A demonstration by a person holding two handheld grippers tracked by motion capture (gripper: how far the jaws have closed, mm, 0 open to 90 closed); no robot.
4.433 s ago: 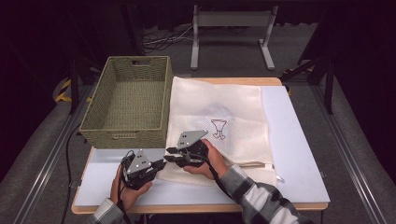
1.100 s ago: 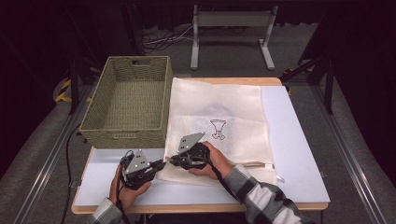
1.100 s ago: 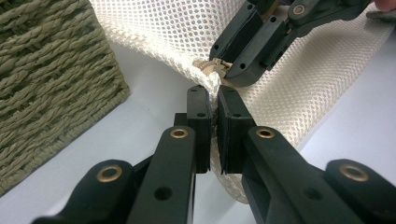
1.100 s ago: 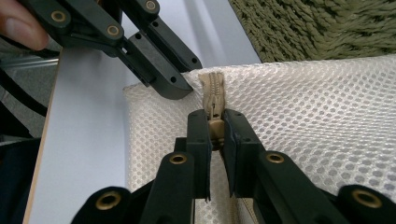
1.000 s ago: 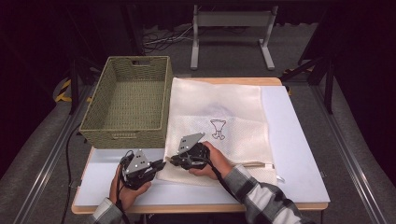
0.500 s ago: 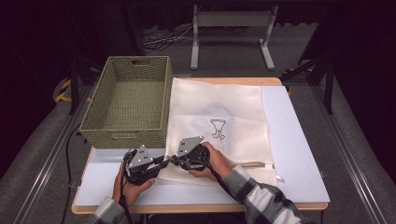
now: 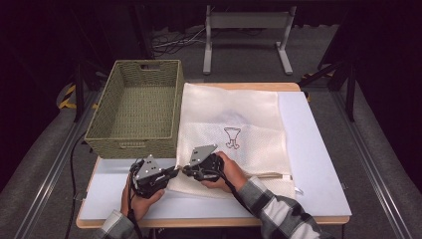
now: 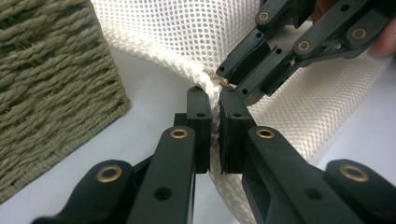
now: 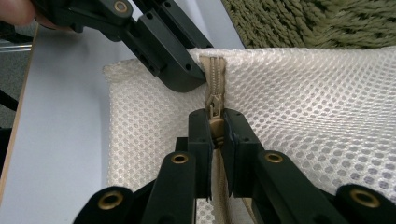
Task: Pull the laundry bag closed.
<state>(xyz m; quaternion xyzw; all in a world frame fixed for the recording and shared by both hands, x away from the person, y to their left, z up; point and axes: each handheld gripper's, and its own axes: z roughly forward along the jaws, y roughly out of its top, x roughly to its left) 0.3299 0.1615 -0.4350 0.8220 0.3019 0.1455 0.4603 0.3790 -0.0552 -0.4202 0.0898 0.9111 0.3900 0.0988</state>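
Observation:
A cream mesh bag [image 7: 234,114] with a small printed cup lies flat on the white table [image 7: 313,164]. At its near left corner the two grippers meet tip to tip. My left gripper [image 7: 174,170] is shut on the bag's corner edge [image 8: 205,81], the mesh pinched between its jaws [image 8: 214,122]. My right gripper [image 7: 186,171] is shut on the tan zipper pull [image 9: 215,122] of the bag's zipper [image 9: 214,79]. In each gripper view the other gripper's black jaws show just beyond, nearly touching.
A woven green basket [image 7: 132,144] stands on the table's left, directly behind the left gripper; its wall shows close by [image 8: 46,84] [image 9: 303,23]. Bare white table lies to the bag's right and along the front edge. A metal stand [image 7: 246,35] sits on the floor beyond.
The left gripper has shifted slightly up and right to the bag's corner beside the right gripper. The right gripper has edged down and left from its place 4.4 s ago.

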